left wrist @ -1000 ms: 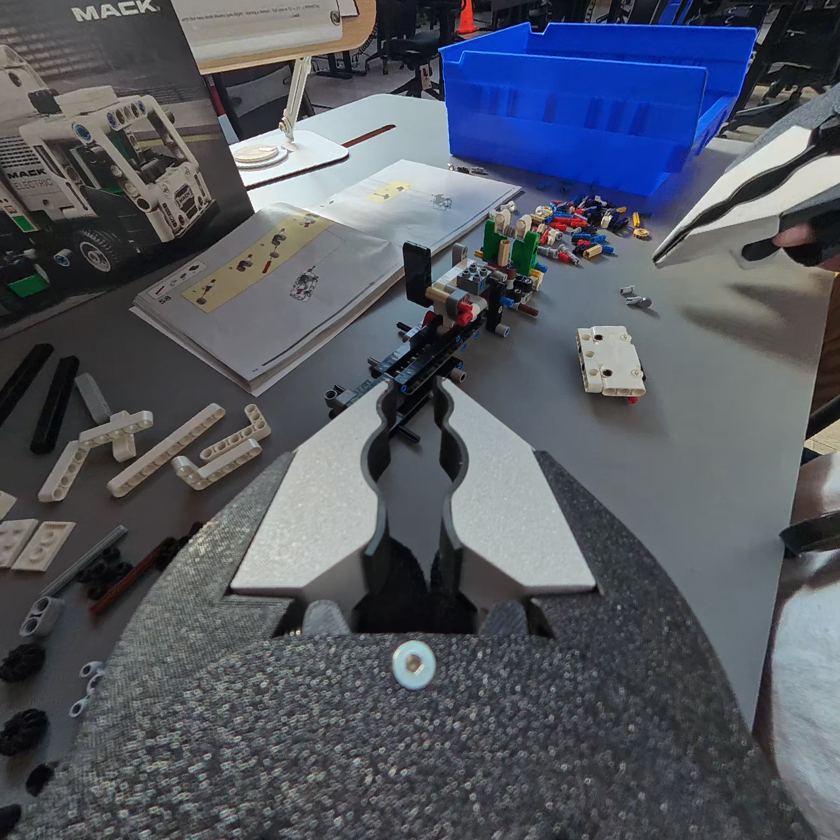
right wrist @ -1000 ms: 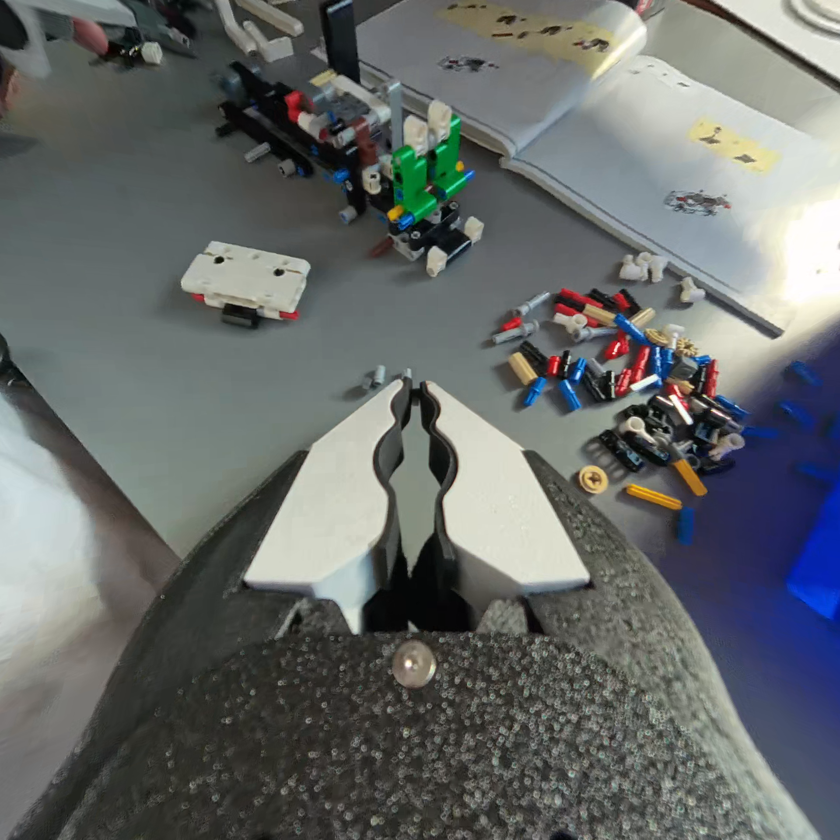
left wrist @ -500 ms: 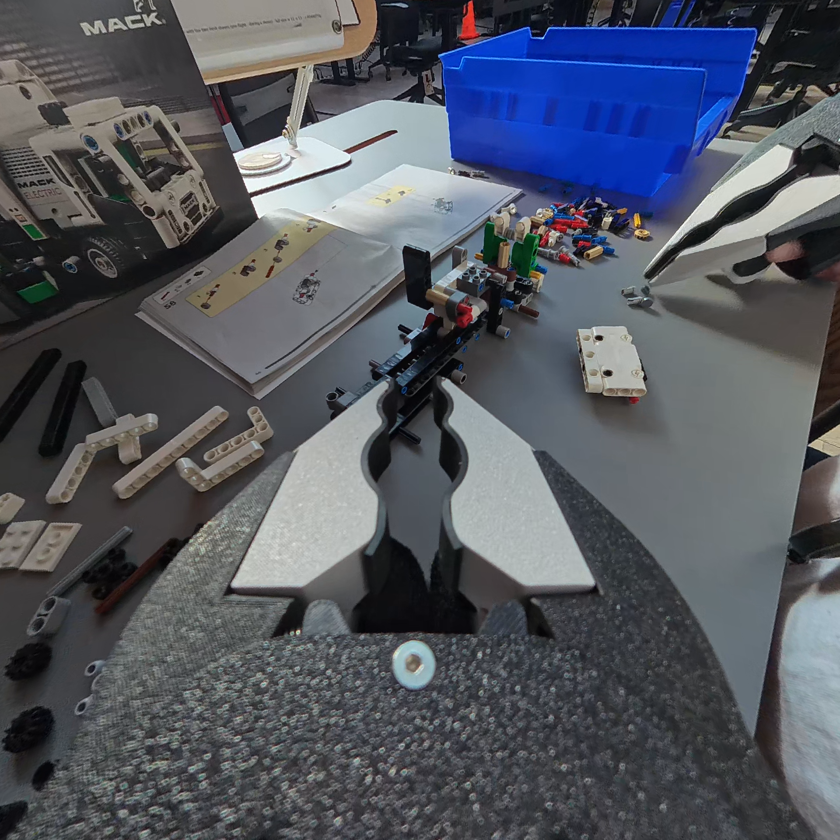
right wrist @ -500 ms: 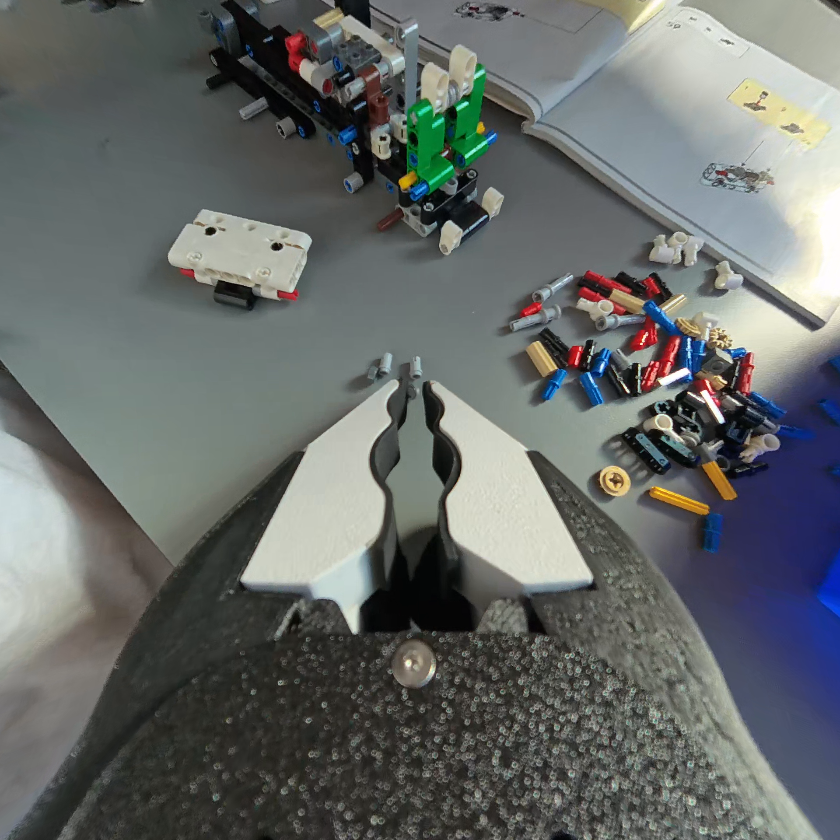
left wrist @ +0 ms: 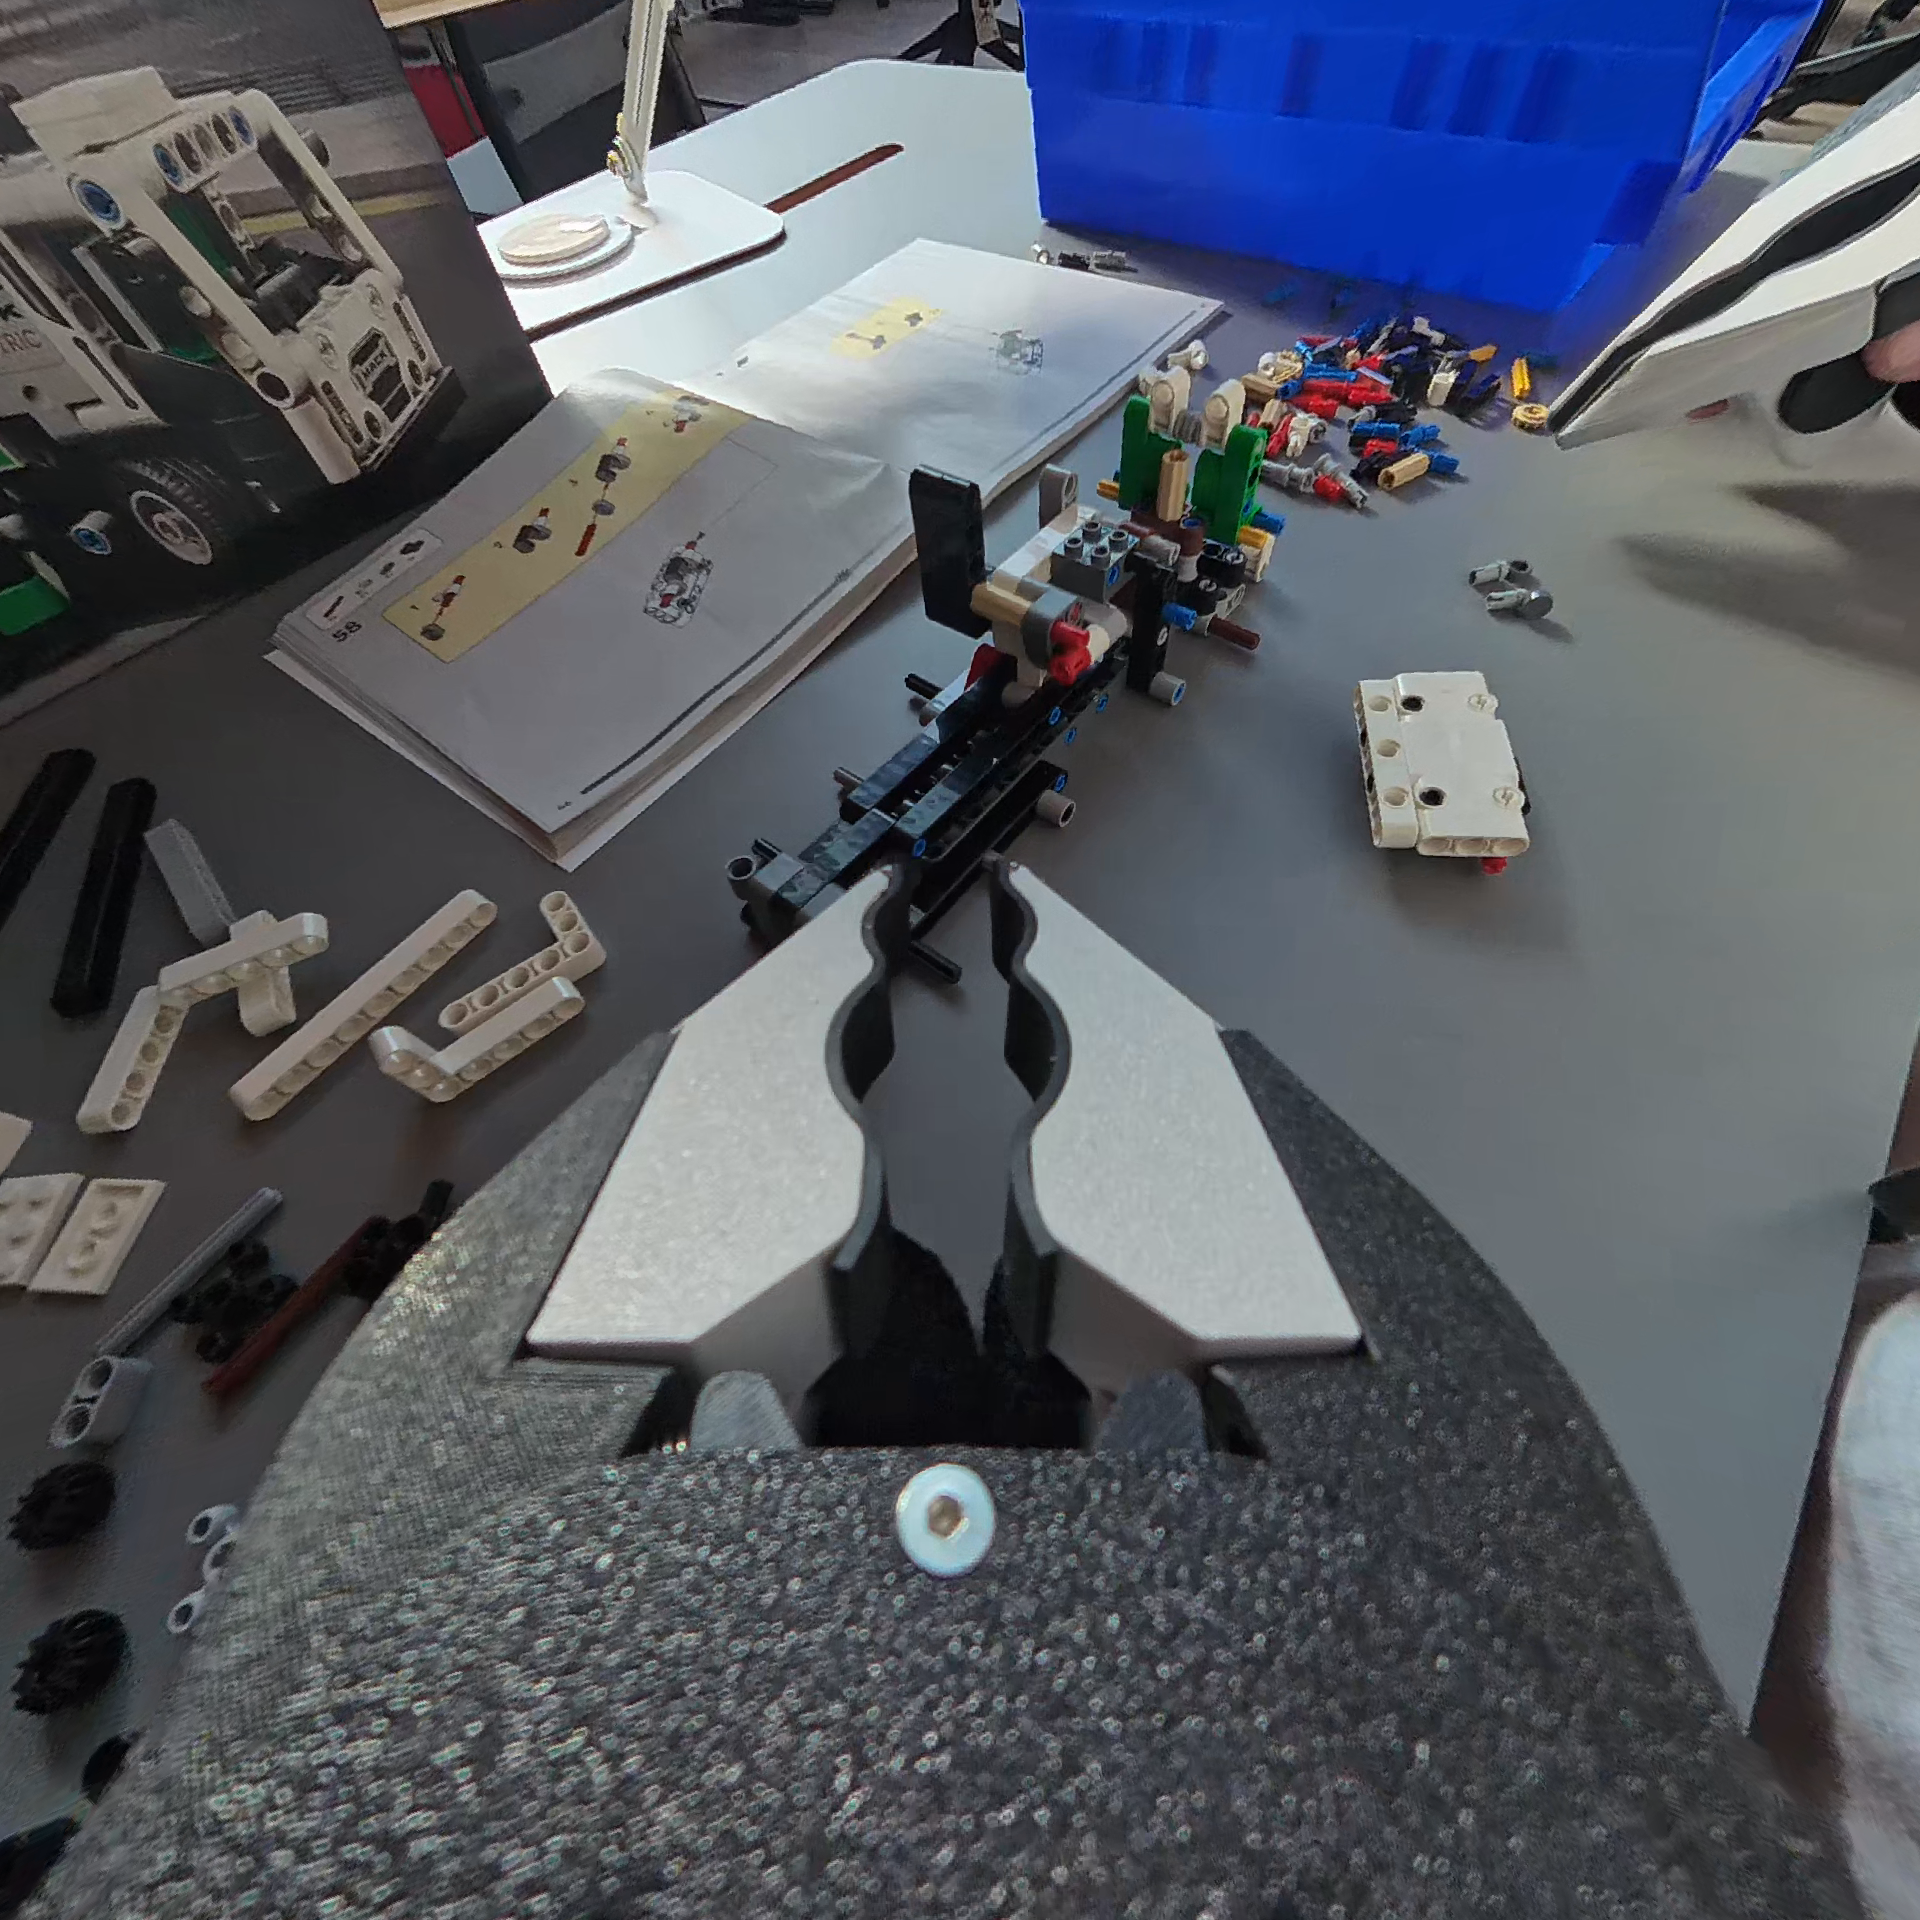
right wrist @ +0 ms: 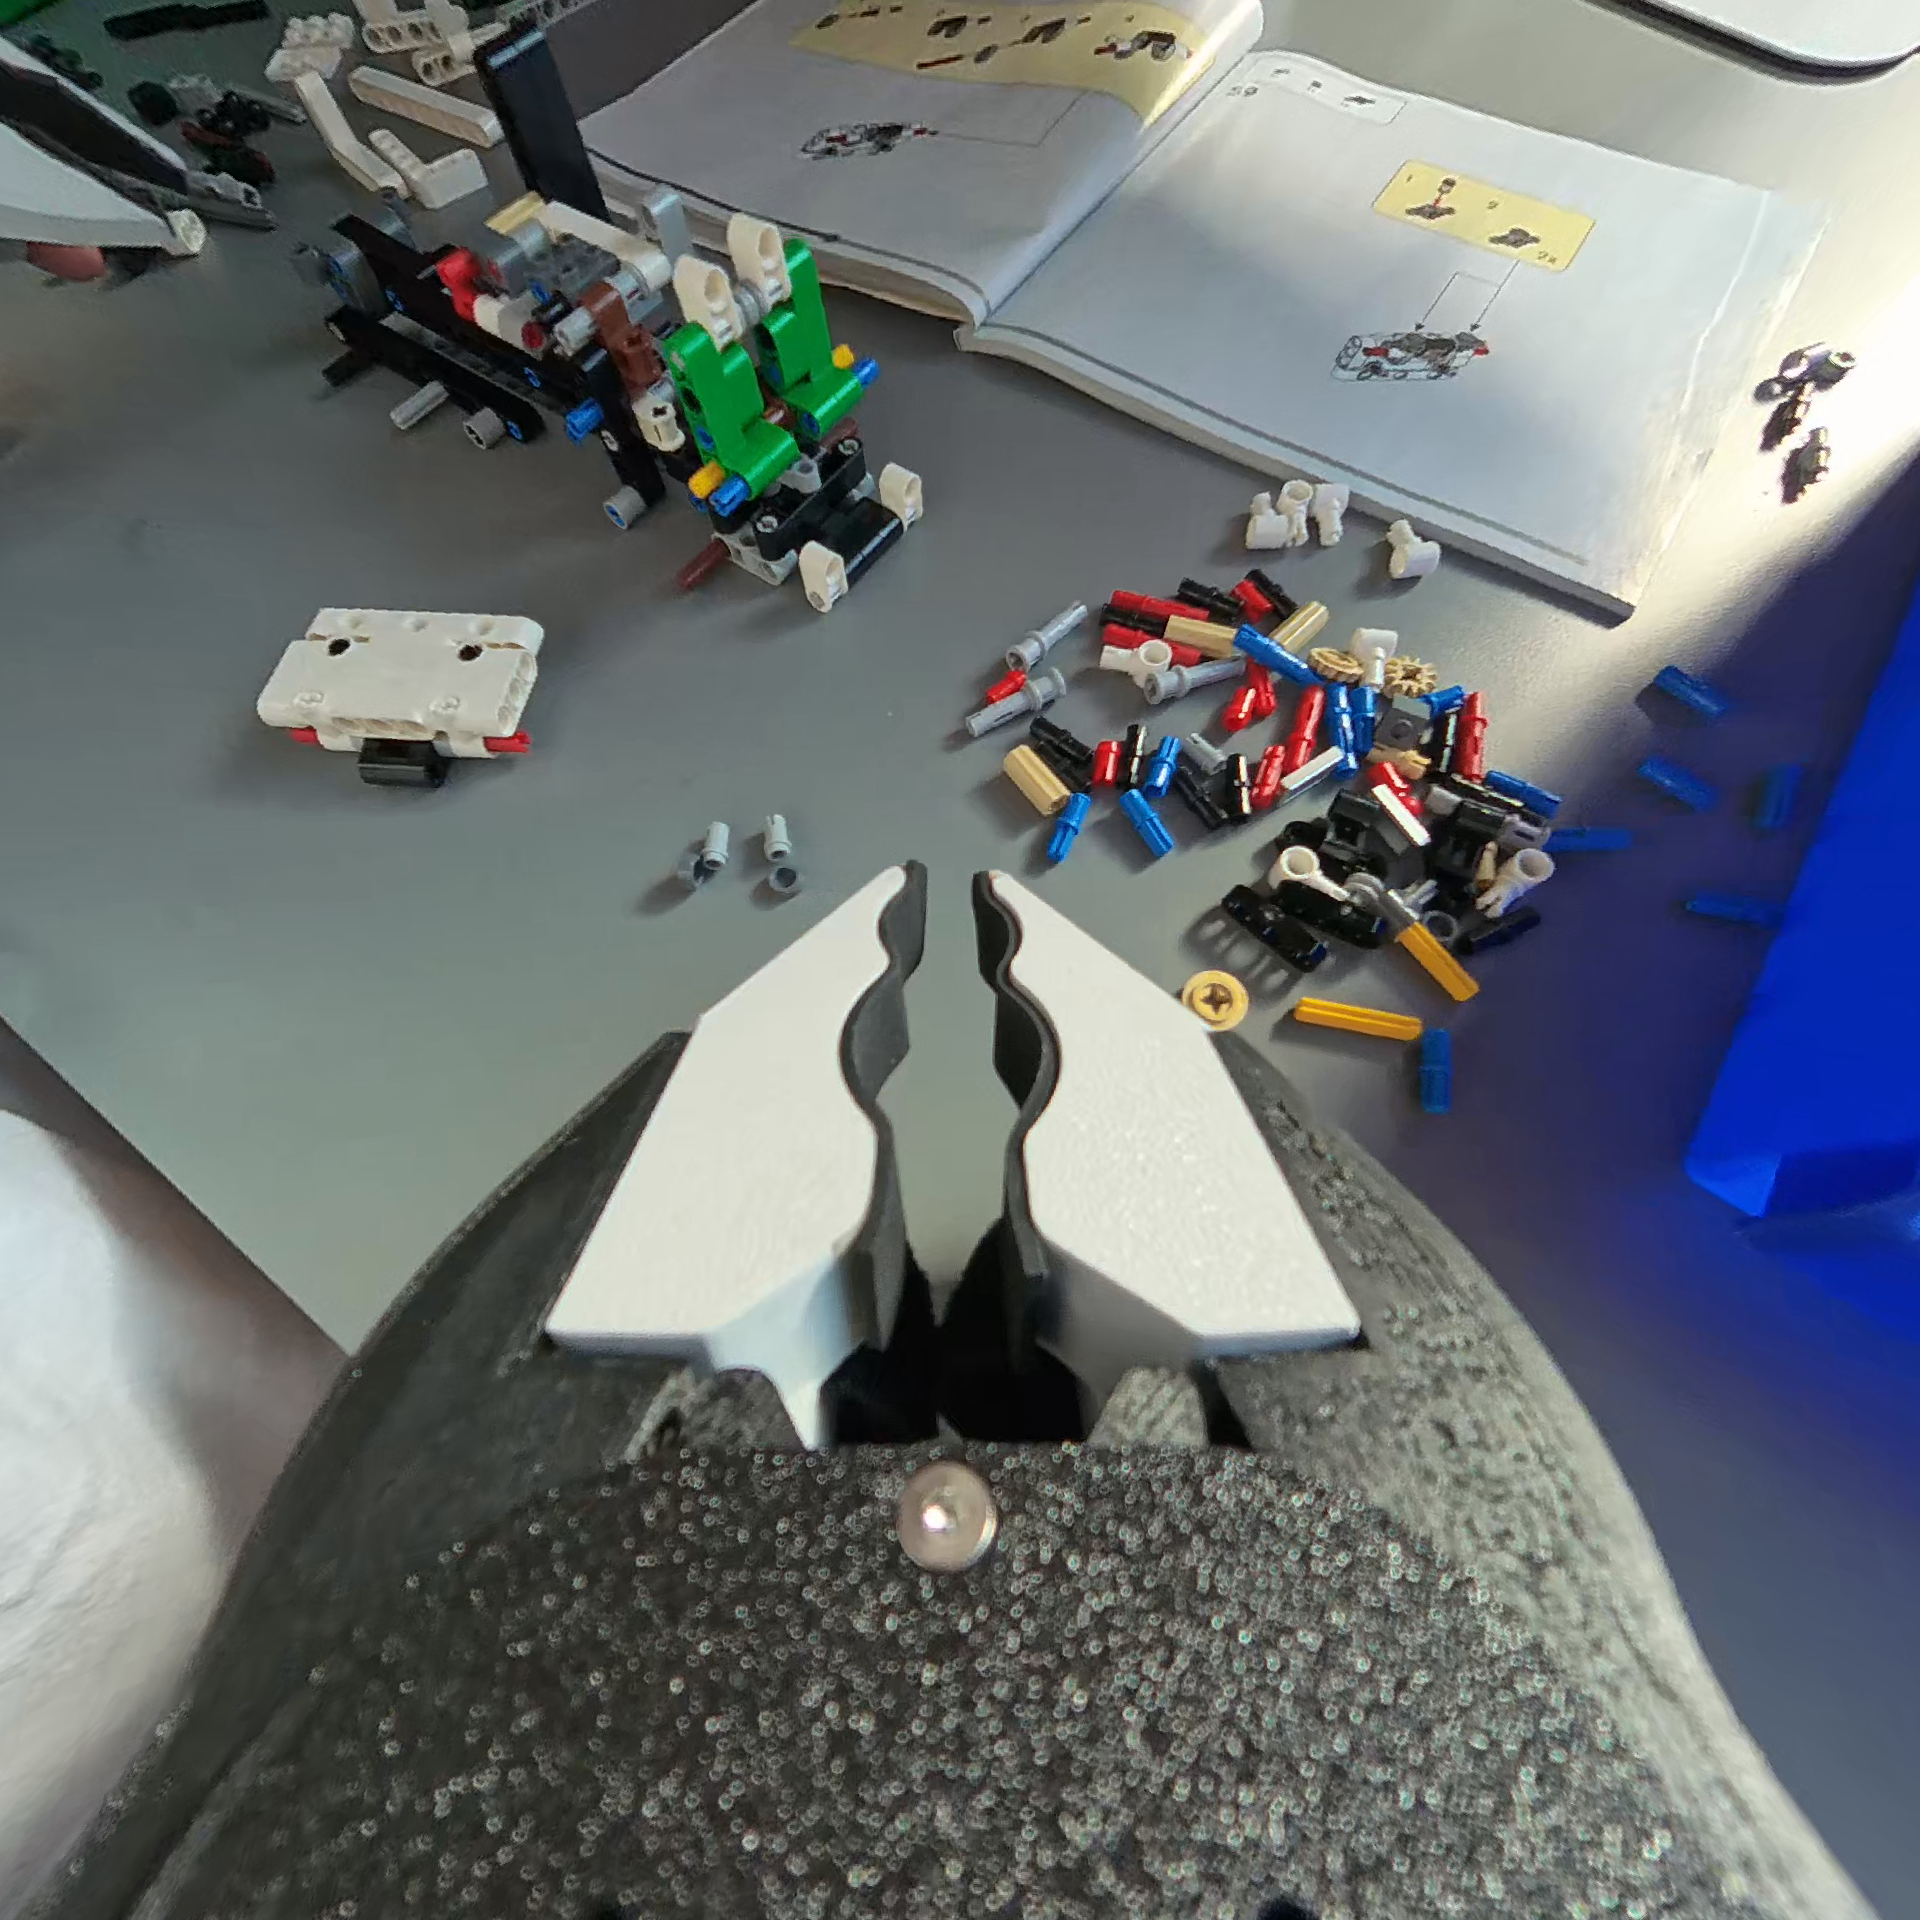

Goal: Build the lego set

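Two grey pins point(right wrist: 746, 854) beside open right claw point(right wrist: 948, 883).

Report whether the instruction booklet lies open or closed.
Open: the white paper instruction booklet lies flat on the grey table, two pages spread, diagrams showing.

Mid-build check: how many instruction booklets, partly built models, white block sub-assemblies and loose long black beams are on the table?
Instruction booklet: 1
Partly built model: 1
White block sub-assembly: 1
Long black beams: 2
Total: 5
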The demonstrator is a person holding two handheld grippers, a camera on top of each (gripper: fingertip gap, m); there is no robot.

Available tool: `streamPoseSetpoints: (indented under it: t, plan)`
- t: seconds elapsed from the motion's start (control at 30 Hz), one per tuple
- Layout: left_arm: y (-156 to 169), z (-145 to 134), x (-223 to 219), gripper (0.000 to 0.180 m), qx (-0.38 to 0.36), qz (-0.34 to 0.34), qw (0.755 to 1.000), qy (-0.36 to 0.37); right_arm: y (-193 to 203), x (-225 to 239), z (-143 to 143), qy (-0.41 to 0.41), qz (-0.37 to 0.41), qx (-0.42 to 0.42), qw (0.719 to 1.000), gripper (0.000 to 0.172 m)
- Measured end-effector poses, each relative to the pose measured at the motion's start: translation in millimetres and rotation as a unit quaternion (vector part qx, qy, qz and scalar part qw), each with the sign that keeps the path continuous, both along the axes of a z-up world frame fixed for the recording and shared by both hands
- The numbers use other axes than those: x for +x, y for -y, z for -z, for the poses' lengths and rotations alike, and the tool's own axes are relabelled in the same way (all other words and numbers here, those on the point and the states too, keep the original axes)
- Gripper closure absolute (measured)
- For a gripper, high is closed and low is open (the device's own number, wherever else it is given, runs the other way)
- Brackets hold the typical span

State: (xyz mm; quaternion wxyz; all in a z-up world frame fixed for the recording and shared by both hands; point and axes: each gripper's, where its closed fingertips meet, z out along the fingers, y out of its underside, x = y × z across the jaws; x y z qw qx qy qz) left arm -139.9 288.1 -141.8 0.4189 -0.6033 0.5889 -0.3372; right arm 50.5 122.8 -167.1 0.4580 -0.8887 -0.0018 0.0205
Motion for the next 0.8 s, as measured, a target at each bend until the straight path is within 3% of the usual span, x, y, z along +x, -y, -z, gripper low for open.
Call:
streamPoseSetpoints:
  t: [0.03,0.2,0.43,0.8]
  plan:
    - [0.0,1.0,0.2,0.167,0.001,0.0,1.0,-0.003,-0.5,6.4,-0.6,0.011,0.013,-0.005,1.0,0.164]
    - [-0.8,5.4,1.2,0.167,-0.007,-0.001,1.0,-0.017,-0.6,19.1,-4.2,0.058,0.033,-0.011,0.998,0.164]
    - [0.6,11.2,2.6,0.167,0.001,0.002,0.999,-0.036,-0.6,16.6,11.1,0.056,0.026,-0.022,0.998,0.165]
    - [1.6,10.4,2.5,0.167,0.003,0.004,0.999,-0.033,-9.1,16.8,10.0,0.062,0.023,-0.017,0.998,0.165]
